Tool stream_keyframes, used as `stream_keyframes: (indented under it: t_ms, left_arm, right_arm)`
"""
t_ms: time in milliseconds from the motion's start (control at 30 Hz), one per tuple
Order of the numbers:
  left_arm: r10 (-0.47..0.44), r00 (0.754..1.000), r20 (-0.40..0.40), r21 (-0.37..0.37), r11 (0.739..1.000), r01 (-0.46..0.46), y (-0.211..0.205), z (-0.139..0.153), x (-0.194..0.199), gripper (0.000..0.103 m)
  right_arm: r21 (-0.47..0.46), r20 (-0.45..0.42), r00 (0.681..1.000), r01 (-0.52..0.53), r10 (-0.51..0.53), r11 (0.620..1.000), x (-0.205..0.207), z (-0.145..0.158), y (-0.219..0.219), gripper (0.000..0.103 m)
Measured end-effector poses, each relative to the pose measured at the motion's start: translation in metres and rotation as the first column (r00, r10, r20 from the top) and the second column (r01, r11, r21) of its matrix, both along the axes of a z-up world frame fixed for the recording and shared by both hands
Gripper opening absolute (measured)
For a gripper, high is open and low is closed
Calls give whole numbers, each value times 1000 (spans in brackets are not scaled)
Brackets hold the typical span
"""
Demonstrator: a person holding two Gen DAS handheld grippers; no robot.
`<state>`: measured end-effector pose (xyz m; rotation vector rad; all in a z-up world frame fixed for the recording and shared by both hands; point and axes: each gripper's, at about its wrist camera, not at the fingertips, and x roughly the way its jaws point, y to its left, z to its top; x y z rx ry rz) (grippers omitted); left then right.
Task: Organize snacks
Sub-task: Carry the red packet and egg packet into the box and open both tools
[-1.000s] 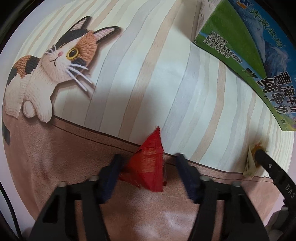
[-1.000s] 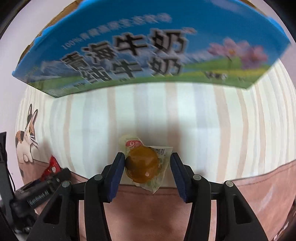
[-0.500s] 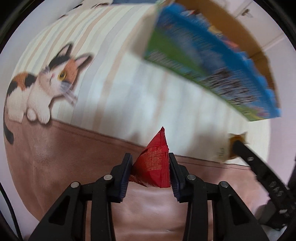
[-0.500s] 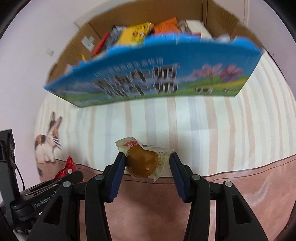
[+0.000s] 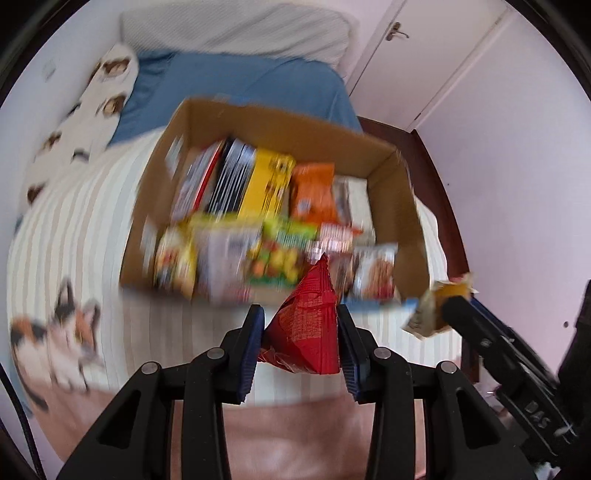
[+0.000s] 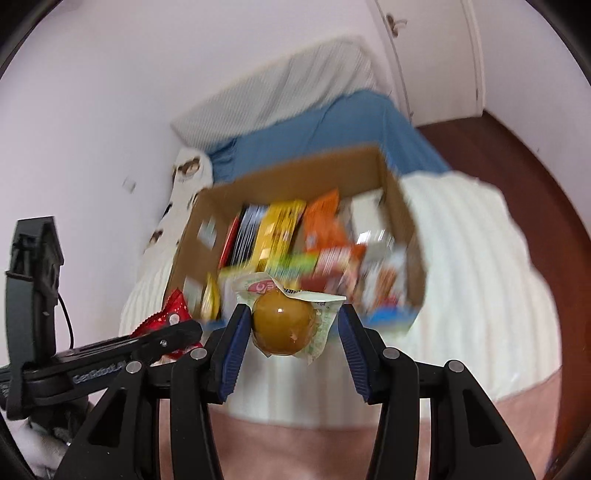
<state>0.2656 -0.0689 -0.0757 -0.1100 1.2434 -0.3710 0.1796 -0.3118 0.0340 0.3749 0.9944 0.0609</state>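
My left gripper is shut on a red triangular snack packet and holds it up in front of an open cardboard box packed with several snack packs. My right gripper is shut on a brown round snack in a clear wrapper, held up before the same box. The red packet and the left gripper show at the left of the right wrist view. The wrapped snack shows at the right of the left wrist view. The views are motion-blurred.
The box stands on a striped bed cover with a cat picture. A blue sheet and a white pillow lie behind it. A wall and white doors stand to the right, with dark wood floor.
Both grippers have risen from the bed with their snacks, from below the box's side to above its open top. The left gripper closed on the red packet.
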Motion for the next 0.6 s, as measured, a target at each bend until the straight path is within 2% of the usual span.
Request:
stream_keyframes:
  t_ms: [167,267,433,600]
  left_arm:
    - [-34,999,-14,51,998,35,-29,-5,68,36]
    - [-39,998,-56,81,996,43,-41,-24,101,36]
    - [-53,993,-105,137,988,67,-53,-54,136,36]
    - [-71,984,-163,193,976,103,-64,-83,158,36]
  right_arm:
    - [-52,-20,1000,4,-5,999,60,-6,-19,52]
    - [-67,-62,998,2,-6,998,96,-21,-25,52]
    - [-85,-150,989,-24,11,996,143,-52,-25,52]
    - [-87,-254,967,-47,24,995,166,-82,-23,53]
